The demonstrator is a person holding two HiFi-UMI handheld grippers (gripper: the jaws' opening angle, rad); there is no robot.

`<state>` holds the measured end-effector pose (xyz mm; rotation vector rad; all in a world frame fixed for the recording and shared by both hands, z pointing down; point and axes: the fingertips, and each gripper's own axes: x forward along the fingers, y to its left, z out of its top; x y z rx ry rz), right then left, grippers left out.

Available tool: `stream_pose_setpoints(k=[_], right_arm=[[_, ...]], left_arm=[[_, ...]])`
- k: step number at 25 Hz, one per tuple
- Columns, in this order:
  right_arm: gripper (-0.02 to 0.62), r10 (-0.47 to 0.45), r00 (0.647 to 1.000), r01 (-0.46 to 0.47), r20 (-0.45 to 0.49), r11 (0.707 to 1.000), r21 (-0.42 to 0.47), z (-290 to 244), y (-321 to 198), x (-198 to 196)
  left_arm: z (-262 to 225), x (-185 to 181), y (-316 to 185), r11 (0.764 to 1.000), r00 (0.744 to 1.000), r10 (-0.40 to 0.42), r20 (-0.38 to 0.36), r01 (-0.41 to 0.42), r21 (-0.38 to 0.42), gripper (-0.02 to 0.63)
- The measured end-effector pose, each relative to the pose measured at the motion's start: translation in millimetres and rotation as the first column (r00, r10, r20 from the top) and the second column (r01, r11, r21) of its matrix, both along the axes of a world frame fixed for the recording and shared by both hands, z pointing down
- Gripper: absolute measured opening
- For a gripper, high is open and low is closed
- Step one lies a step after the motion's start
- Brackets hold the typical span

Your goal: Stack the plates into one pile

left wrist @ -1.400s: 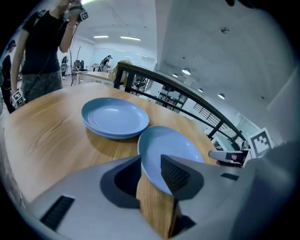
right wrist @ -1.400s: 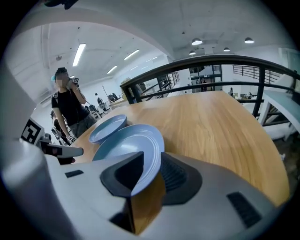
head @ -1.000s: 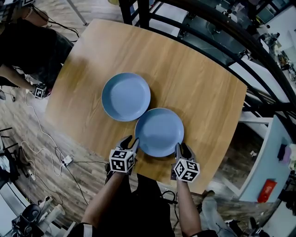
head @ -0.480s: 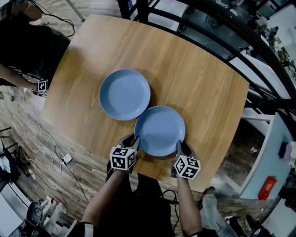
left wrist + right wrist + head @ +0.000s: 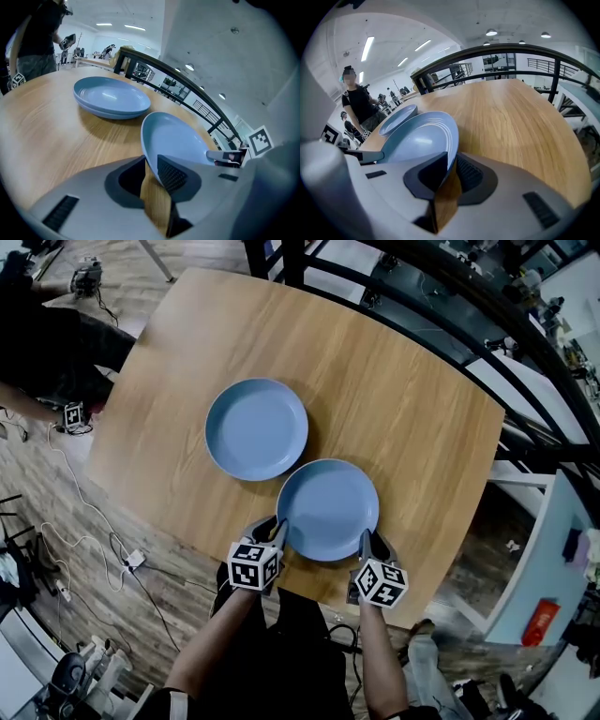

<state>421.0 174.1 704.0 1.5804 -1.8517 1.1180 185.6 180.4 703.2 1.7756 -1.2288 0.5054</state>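
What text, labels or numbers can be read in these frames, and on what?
No readable words or numbers anywhere.
Cubes on the left gripper and right gripper: black-and-white square markers, patterns only, no letters.
red object at the far right of the head view: any print is too small to read.

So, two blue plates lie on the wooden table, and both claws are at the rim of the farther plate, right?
No: the head view shows the left claw and the right claw at the rim of the nearer plate, not the farther plate. Their jaws have just been closing, with that rim between them. The rest holds.
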Motion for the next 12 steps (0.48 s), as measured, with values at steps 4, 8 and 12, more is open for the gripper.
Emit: stream_pose_setpoints(k=[4, 8, 12], right_arm=[[0.075, 0.006, 1.000, -0.006, -0.001, 1.000, 0.010, -8, 8, 5], [0.075, 0.014, 1.000, -0.014, 0.002, 1.000, 0.023, -20, 17, 9], [0.074, 0.027, 1.000, -0.027, 0.007, 0.999, 0.047, -33, 21, 10]], left_arm=[[-7, 5, 4, 1.000, 1.000, 0.008, -0.009, -0.008, 0.011, 0.091], [-20, 9, 11, 1.000, 1.000, 0.015, -0.008, -0.015, 0.024, 0.091], [-37, 10, 13, 0.999, 1.000, 0.021, -0.005, -0.021, 0.050, 0.089]])
